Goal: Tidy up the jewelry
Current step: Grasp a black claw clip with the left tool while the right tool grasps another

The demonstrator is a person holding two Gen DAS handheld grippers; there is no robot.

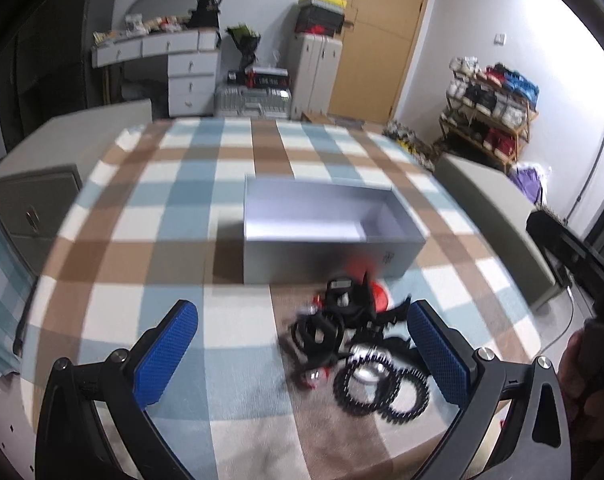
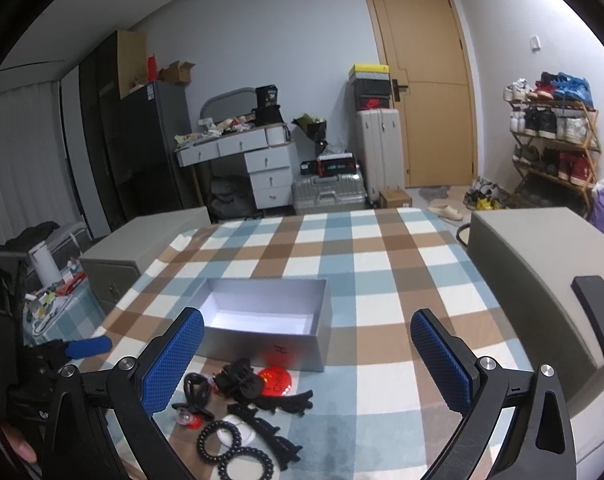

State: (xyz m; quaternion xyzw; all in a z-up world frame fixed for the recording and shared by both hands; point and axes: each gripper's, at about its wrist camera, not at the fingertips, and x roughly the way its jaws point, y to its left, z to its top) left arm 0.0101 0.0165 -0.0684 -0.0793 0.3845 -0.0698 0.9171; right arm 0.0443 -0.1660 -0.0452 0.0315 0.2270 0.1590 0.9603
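An open grey box sits on the checked tablecloth, nothing visible inside it. In front of it lies a pile of jewelry: black beaded bracelets, black hair claws, a black comb clip and a red disc. My left gripper is open above the pile's near left side, holding nothing. My right gripper is open too, hovering over the pile and the box front. The left gripper's blue pad shows at the right wrist view's left edge.
Grey cabinets flank the table at left and right; a black phone lies on the right one. A person's hand holds the other gripper. Behind stand a desk, suitcases, a door and a shoe rack.
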